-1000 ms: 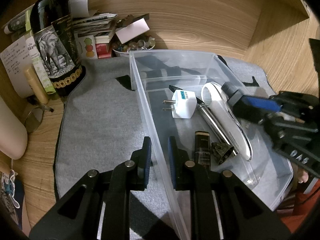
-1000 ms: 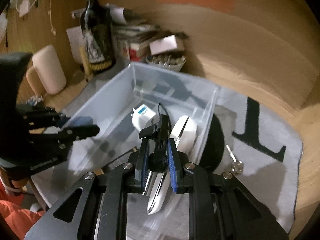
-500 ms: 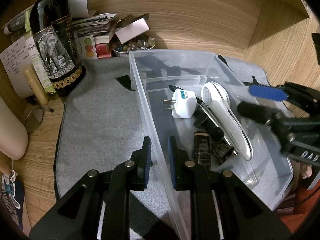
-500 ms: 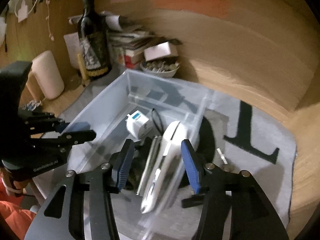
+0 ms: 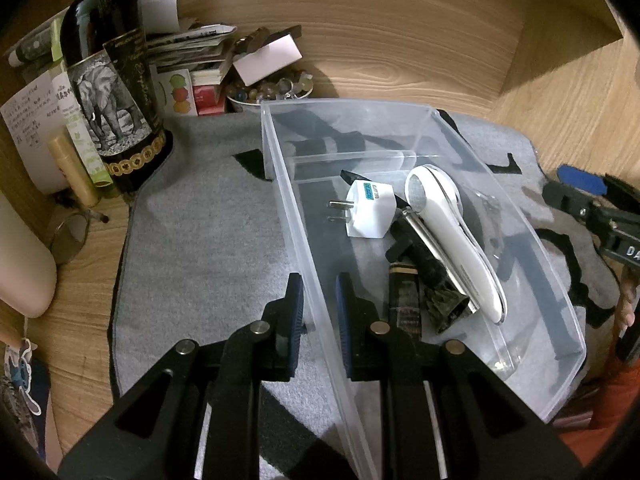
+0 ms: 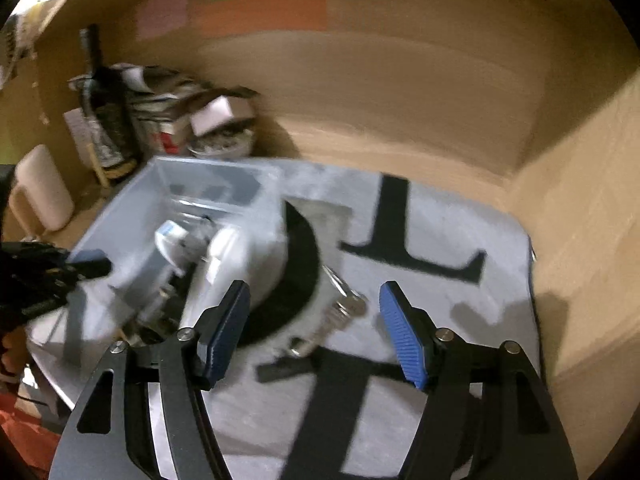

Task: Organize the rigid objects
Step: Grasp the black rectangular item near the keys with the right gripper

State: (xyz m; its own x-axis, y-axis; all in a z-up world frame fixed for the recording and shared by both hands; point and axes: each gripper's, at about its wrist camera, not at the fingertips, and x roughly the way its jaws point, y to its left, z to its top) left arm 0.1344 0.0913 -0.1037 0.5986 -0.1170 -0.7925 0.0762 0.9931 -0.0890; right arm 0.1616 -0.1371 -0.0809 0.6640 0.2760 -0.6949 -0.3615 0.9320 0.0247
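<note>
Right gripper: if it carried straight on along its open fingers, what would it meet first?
Most likely the small metal piece lying on the grey mat, which sits between the right gripper fingers' line; the frame is blurred, so depth is uncertain. The clear bin lies off to its left.

The right gripper (image 6: 316,332) no longer clamps the black clip-like piece (image 5: 416,250); its jaws now stand wide apart, empty, over the grey mat (image 6: 420,312) beside the clear bin (image 5: 400,128). That piece now lies inside the bin between the white plug adapter (image 5: 370,210) and the white handheld device (image 5: 452,236) (the right view is blurred).
</note>
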